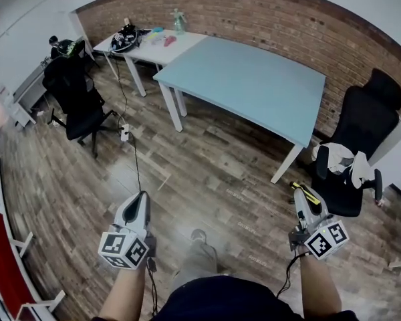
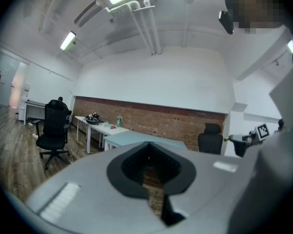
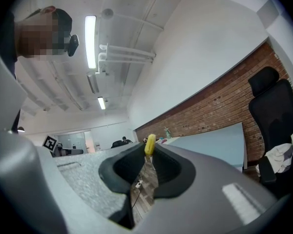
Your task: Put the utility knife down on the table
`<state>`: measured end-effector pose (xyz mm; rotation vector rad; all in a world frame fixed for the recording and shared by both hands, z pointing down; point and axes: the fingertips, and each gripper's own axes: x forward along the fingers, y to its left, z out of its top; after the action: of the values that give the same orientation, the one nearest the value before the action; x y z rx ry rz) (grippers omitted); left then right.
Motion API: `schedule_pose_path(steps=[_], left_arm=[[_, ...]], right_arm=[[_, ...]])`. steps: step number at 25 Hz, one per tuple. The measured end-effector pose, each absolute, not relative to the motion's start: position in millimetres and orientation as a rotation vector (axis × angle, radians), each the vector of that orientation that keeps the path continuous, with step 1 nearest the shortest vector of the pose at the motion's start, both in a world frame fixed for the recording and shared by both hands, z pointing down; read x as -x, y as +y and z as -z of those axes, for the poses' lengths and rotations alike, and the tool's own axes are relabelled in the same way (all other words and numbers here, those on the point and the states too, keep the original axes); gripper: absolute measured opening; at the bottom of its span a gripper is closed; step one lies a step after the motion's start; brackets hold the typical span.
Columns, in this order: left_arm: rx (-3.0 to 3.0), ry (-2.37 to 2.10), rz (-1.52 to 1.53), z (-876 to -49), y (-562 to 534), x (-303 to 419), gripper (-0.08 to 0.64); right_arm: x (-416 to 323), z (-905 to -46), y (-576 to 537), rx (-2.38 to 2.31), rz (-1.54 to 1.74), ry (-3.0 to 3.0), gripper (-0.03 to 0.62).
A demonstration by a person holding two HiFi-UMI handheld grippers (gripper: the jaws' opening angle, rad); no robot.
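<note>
The yellow-and-black utility knife (image 1: pixel 308 193) is pinched in my right gripper (image 1: pixel 299 194), which is shut on it low over the wooden floor at the right. In the right gripper view the knife's yellow end (image 3: pixel 149 144) sticks up between the jaw tips of that gripper (image 3: pixel 149 154). My left gripper (image 1: pixel 144 196) hangs at the left, shut with nothing in it; in its own view the left gripper (image 2: pixel 147 154) has its jaws meeting at the tip. The light blue table (image 1: pixel 254 79) stands ahead of both, well apart from them.
A black office chair (image 1: pixel 364 122) with white cloth on its seat stands right of the blue table. Another black chair (image 1: pixel 72 95) stands at the left. A white table (image 1: pixel 154 49) with small items sits by the brick wall. A cable and power strip (image 1: pixel 125 134) lie on the floor.
</note>
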<state>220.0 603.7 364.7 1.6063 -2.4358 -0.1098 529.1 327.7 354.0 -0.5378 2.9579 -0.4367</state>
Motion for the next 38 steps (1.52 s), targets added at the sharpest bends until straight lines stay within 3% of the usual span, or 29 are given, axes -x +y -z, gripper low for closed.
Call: schedule_pose_path(steps=[23,38], left_arm=[[-1.761,-2.302,0.130,-360.7,477.8,-5.2,0.003],[-1.773,-2.318,0.122,-372.7,407.2,80.0,0.003]], right_arm=[[-336.6,-342.2,232.6,0.714,0.406,2.975,0.051],[-242.7,-344.1,176.5,0.618,0.463,2.904,0.051]])
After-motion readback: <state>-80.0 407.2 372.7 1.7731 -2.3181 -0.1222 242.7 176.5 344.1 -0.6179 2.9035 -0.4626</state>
